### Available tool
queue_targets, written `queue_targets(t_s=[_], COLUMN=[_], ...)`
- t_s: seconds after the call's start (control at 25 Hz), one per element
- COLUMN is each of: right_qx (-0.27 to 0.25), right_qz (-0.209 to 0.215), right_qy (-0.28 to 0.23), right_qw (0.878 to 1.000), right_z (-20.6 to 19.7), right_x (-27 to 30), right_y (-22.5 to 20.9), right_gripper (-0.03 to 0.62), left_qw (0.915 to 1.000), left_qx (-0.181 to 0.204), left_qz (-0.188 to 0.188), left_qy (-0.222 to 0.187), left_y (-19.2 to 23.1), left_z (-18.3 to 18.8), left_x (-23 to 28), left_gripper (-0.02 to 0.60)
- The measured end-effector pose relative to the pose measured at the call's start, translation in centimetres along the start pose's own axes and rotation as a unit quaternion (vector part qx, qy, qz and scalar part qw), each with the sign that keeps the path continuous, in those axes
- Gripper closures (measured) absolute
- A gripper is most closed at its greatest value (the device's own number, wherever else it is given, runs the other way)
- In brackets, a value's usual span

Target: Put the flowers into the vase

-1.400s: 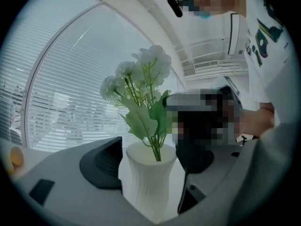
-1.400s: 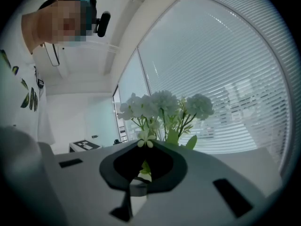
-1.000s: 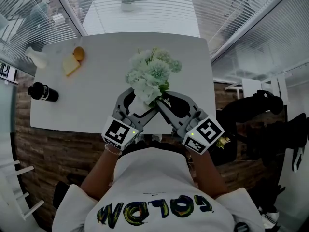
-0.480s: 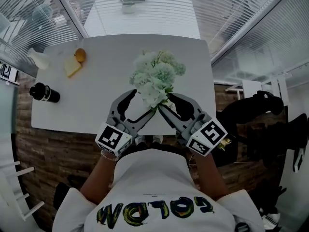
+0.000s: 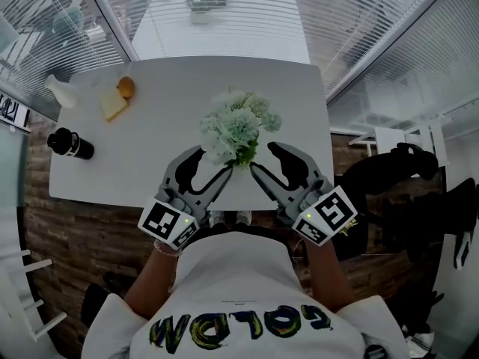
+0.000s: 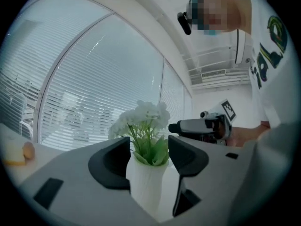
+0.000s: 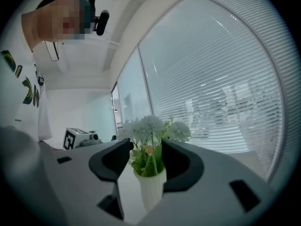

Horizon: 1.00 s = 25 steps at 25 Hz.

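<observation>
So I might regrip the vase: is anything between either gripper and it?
Nothing visible. The vase with the flowers stands just ahead of both. Jaws of the left gripper have just been closing, those of the right gripper opening; neither pair touches it.

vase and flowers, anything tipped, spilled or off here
Nothing stands out: the white vase stands upright on the table, the flowers sit in its mouth, and no spill or damage shows.

Vase (image 6: 144,182) matt white, ribbed surf.; table (image 5: 150,148) smooth matt white; floor (image 5: 90,238) wood-look planks.
</observation>
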State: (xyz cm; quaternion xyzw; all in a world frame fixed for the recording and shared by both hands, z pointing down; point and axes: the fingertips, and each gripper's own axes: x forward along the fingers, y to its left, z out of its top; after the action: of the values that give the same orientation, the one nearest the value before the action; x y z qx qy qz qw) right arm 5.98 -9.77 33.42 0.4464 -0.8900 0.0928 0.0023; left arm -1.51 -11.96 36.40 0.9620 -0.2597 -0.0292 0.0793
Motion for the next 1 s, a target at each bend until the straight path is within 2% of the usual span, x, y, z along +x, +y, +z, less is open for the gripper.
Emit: queue_targets(t_s=[0.4,0.52,0.64,0.76,1.0], right_qx=[-0.075,-0.101,-0.11,-0.11,-0.102], right_qz=[-0.08,-0.118,-0.154,-0.181,-0.214], right_qy=[0.018,0.026,0.028,0.03,0.04], right_qw=[0.994,0.988,0.982,0.977,0.971], right_z=[1.4,1.8,2.2,2.3,1.0], right_x=[-2.1,-2.8,-3.6,-4.4,-6.0], right_y=[-1.1,-1.5,-2.0,-2.5,-4.0], right_gripper=[0.491,0.521,0.543,0.556,0.573], left_qw=[0.9991,0.9975,0.993,0.9882,0.9833], left_qx=[0.011,0.02,0.03,0.035,0.039], left_qz=[0.031,0.061,0.111,0.148,0.177], left_qy=[-0.027,-0.03,-0.024,-0.019,-0.013], left_y=[0.2,0.8,2.0,3.0,4.2], left_z=[3.1,3.8,4.2,4.4,3.8], left_x=[-2.2,-2.9,-3.9,-4.7,-5.4], left_gripper=[0.431,0.485,0.549,0.559,0.561])
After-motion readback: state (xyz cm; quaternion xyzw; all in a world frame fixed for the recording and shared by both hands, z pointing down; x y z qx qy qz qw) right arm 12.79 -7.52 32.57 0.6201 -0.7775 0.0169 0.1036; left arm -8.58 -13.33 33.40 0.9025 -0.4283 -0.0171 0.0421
